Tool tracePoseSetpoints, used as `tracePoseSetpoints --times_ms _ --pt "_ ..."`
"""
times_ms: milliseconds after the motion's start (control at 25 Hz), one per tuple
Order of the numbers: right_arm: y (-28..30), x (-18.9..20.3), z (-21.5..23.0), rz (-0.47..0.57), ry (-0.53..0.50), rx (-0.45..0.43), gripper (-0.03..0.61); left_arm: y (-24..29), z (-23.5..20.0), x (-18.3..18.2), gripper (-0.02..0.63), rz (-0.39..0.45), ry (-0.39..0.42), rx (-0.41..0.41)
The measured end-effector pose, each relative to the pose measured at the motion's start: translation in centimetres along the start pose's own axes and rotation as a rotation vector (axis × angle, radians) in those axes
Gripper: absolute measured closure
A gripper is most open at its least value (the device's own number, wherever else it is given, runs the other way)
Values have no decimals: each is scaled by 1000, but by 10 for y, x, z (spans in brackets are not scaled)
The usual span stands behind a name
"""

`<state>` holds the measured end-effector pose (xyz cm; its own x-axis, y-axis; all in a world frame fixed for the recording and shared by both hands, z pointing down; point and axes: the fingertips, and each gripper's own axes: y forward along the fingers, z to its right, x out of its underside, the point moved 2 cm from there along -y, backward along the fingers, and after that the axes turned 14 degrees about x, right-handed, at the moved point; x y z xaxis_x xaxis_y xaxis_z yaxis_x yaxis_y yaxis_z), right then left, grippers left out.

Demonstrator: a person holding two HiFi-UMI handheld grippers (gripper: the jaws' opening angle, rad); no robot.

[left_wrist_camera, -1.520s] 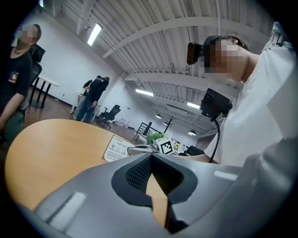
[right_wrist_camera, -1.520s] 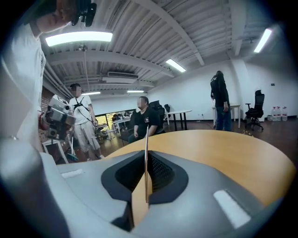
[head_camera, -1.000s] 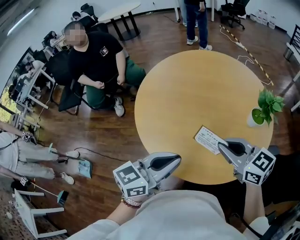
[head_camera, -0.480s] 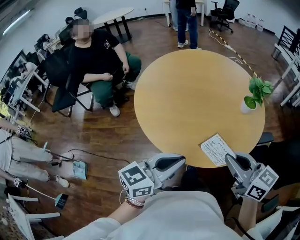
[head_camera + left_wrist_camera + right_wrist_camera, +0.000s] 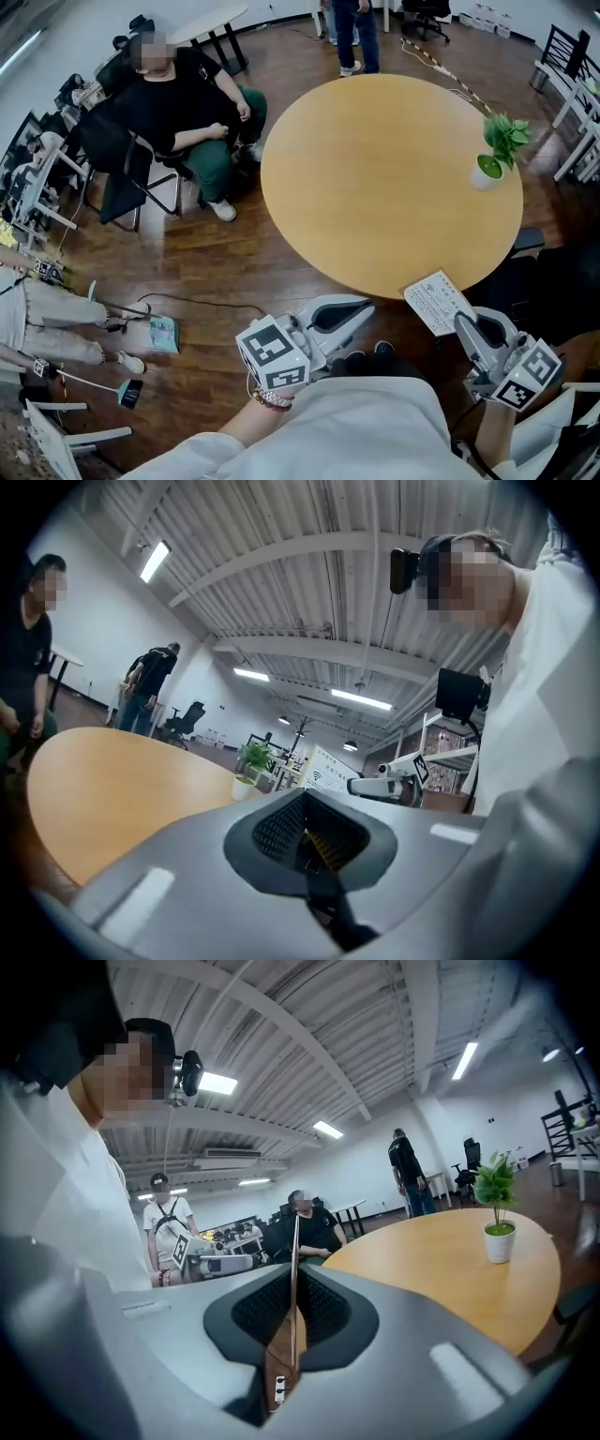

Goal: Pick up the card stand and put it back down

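In the head view, the right gripper (image 5: 458,319) sat at the near right, its fingers clamped on the card stand (image 5: 437,302). The white printed card hung just off the near edge of the round tabletop (image 5: 375,178), over the wooden floor (image 5: 216,272). The left gripper (image 5: 362,308) was near the middle, also off the tabletop's near edge, well apart from the card stand. A potted plant (image 5: 495,150) stood at the tabletop's far right edge, and a seated person (image 5: 178,103) was at the far left.

In the left gripper view, its fingers were together with nothing between them. The tabletop lay to the left, with the plant beyond it.

In the right gripper view, the fingers were pressed on the card stand, which showed edge-on as a thin upright line between them. The tabletop and plant lay to the right
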<state>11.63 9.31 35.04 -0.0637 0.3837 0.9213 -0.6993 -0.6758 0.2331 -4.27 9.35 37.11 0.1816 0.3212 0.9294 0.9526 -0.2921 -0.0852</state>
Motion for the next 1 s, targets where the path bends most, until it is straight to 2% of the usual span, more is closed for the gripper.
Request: tracePoseSetpoints --times_ms 200,280,400,680,880,1000 --pt "-14 -7 11 -23 -6 5 558 6 13 -22 619 45 35 -1" --pt "-17 -10 10 -36 -11 -15 558 13 16 -32 619 41 57 -18" --pt "-16 -14 10 -44 -23 -66 558 34 19 -40 620 20 85 1" --pt "-8 -8 15 -58 -50 -114 558 59 21 -28 617 -32 84 45" --pt "-7 -11 19 -53 -58 -128 558 58 20 -25 621 -56 97 16" --pt "-7 -12 21 -53 -67 -135 558 57 18 -23 620 -35 96 -1"
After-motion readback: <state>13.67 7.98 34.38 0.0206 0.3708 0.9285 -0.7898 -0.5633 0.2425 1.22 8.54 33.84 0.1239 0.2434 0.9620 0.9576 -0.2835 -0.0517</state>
